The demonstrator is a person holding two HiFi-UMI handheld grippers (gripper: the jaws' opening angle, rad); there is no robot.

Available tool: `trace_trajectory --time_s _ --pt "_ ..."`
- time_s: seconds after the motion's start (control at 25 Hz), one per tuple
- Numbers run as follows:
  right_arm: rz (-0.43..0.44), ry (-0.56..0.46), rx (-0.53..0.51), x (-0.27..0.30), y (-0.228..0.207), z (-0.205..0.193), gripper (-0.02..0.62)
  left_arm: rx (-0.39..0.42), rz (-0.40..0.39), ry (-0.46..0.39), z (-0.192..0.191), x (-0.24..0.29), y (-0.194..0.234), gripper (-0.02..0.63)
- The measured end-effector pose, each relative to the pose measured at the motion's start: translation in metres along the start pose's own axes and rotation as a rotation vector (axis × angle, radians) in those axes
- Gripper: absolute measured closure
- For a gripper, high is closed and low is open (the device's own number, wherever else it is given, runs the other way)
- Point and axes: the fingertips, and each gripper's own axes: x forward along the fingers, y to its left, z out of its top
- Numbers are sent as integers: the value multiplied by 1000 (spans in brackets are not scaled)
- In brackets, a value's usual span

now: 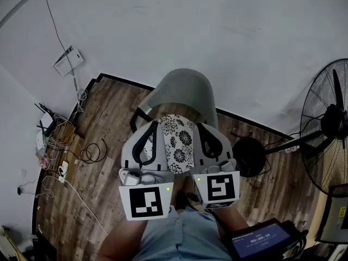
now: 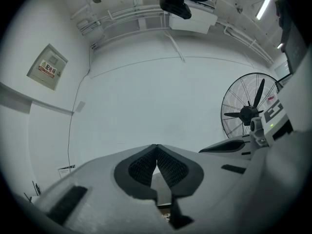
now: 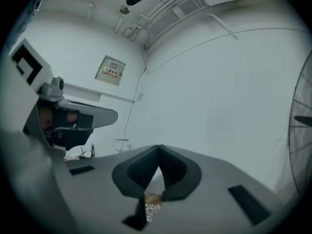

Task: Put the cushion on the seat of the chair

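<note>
Cushion (image 1: 179, 143) lies on the chair (image 1: 182, 91) seat, under my claws. My left claw (image 2: 156, 146) and right claw (image 3: 159, 147) are both closed, holding nothing. It looks soft and light, so I would pinch its edge.

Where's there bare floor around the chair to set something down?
Bare wood floor lies right of the chair, around the fan base, and in a strip between the chair and the cables on the left. Along the left wall it is crowded with wires and boxes.

cushion (image 1: 179, 143) on chair (image 1: 184, 90), fan (image 1: 328, 127) right
</note>
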Motion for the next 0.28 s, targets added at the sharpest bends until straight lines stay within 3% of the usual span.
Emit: trace_trajectory --time_s 0.28 --pt "-2 -6 -4 1 -1 1 591 4 0 -1 1 1 -1 603"
